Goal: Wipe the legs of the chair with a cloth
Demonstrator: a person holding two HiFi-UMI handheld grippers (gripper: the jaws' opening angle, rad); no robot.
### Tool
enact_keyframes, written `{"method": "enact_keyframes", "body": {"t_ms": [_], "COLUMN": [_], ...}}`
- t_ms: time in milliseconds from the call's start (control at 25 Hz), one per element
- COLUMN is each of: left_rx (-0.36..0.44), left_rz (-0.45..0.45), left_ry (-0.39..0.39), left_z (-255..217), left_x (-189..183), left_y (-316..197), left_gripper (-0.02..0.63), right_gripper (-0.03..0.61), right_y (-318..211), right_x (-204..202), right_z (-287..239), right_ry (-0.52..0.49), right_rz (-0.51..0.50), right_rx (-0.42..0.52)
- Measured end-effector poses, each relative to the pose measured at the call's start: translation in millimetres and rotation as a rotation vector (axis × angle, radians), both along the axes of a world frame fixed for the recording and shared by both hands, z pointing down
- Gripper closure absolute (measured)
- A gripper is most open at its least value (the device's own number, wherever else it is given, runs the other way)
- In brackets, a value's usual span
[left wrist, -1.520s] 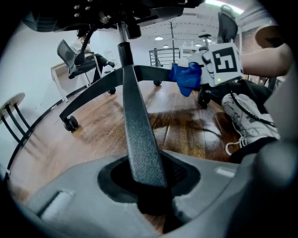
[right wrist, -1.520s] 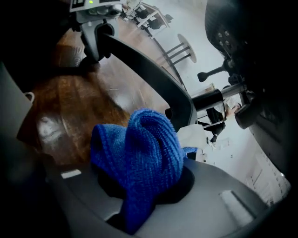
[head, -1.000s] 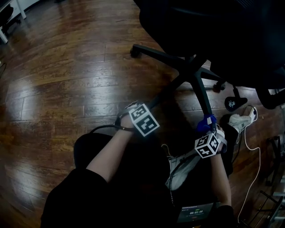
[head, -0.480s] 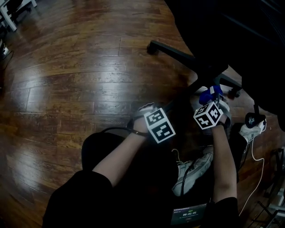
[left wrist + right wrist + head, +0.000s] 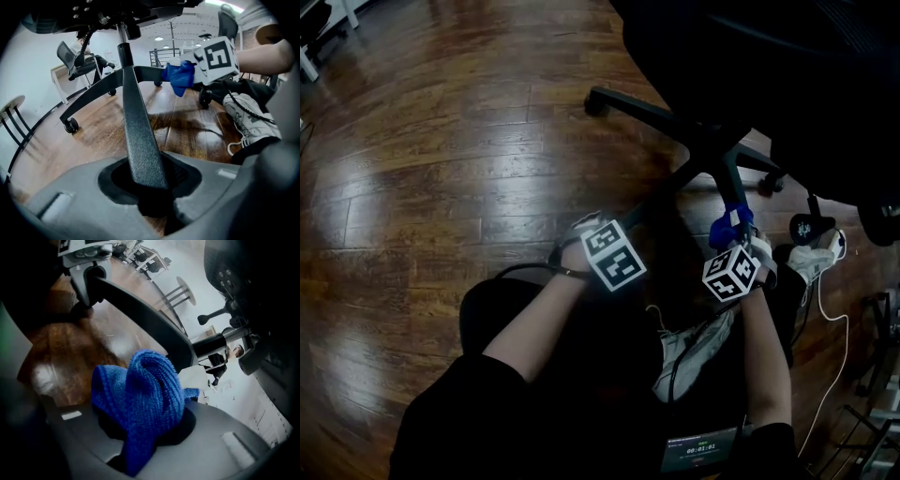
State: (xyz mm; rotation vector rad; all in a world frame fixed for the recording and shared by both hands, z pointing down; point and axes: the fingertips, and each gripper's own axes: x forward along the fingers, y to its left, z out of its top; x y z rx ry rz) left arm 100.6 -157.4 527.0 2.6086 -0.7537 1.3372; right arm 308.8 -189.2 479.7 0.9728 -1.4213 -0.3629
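Since a second ago the right claw [image 5: 143, 437] has slid hubward along one chair leg [image 5: 727, 187], pinching a soft, limp blue cloth [image 5: 140, 390] by its bunched middle, while the left claw [image 5: 150, 187] clamps the rigid neighbouring leg [image 5: 140, 136].

Chair legs [image 5: 670, 117]: black, textured, spreading star-wise from a central post, casters at the ends.
Cloth [image 5: 729, 225]: blue, knitted, bunched into a wad, against one leg's upper side.
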Motion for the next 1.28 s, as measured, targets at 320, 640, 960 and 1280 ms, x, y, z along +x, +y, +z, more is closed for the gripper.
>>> {"method": "enact_keyframes", "body": {"t_ms": [320, 640, 960, 1280], "left_rx": [0.011, -0.001, -0.022, -0.021], "left_rz": [-0.028, -0.035, -0.002, 0.007], "left_ry": [-0.017, -0.044, -0.016, -0.008], "left_z": [2, 3, -1, 0], "left_x": [1, 0, 3, 2], "left_y": [-3, -3, -1, 1], "left_gripper": [0.494, 0.494, 0.494, 0.494], "right_gripper": [0.499, 0.499, 0.499, 0.499], "right_y": [87, 61, -58, -83], "right_x": [49, 37, -21, -42], "right_z": [20, 16, -14, -23], "right_ry": [-0.104, -0.08, -0.03, 0.025], "right_rz": [0.087, 0.088, 0.067, -0.024], "right_rx": [-0.021, -0.036, 0.068, 0.033]}}
